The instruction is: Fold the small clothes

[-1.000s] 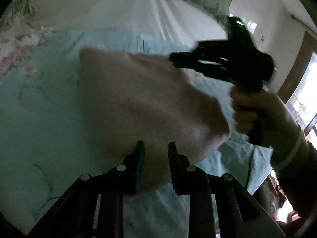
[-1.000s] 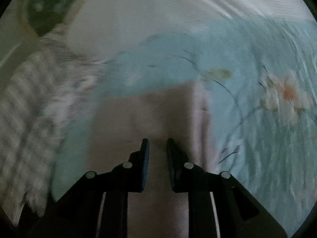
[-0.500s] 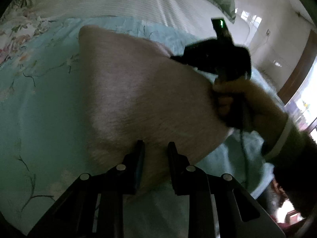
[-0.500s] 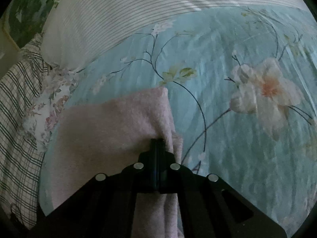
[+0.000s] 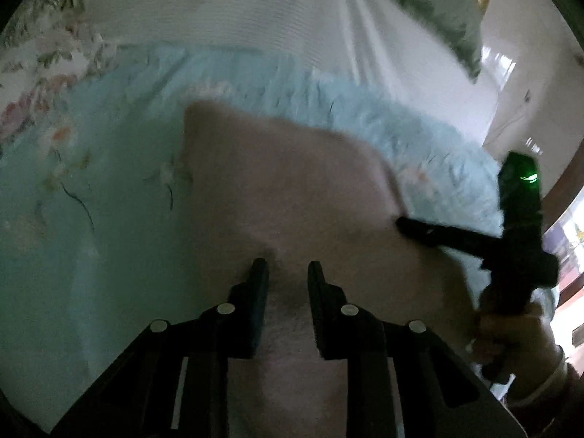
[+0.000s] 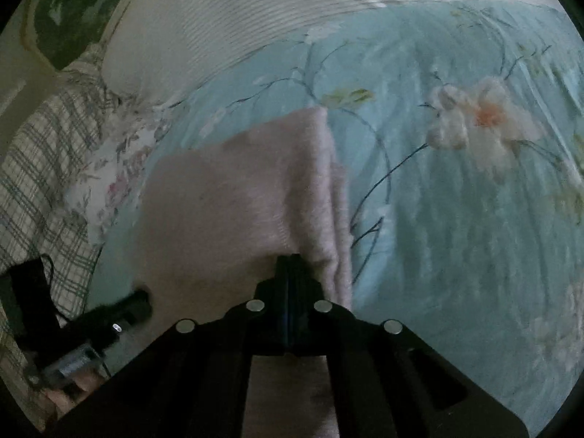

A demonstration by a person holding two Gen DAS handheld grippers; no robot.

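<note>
A pale pink garment (image 5: pixel 284 189) lies spread on a light blue floral bedspread (image 5: pixel 91 200). My left gripper (image 5: pixel 286 273) is open, its jaws apart over the garment's near edge. My right gripper (image 6: pixel 288 259) is shut on the pink garment (image 6: pixel 233 204) at its right side, where a folded edge hangs beside the jaws. The right gripper also shows in the left wrist view (image 5: pixel 401 224), pinching the garment's right edge. The left gripper shows in the right wrist view (image 6: pixel 140 301) at the garment's left edge.
A white striped sheet (image 5: pixel 255 11) and a green pillow (image 5: pixel 438 3) lie beyond the bedspread. A plaid cloth (image 6: pixel 40 168) lies at the left in the right wrist view. A large pink flower print (image 6: pixel 481 120) marks the bedspread.
My right gripper closed on the garment's right edge and has drawn back toward the near right. My left gripper stays open over the near edge.
</note>
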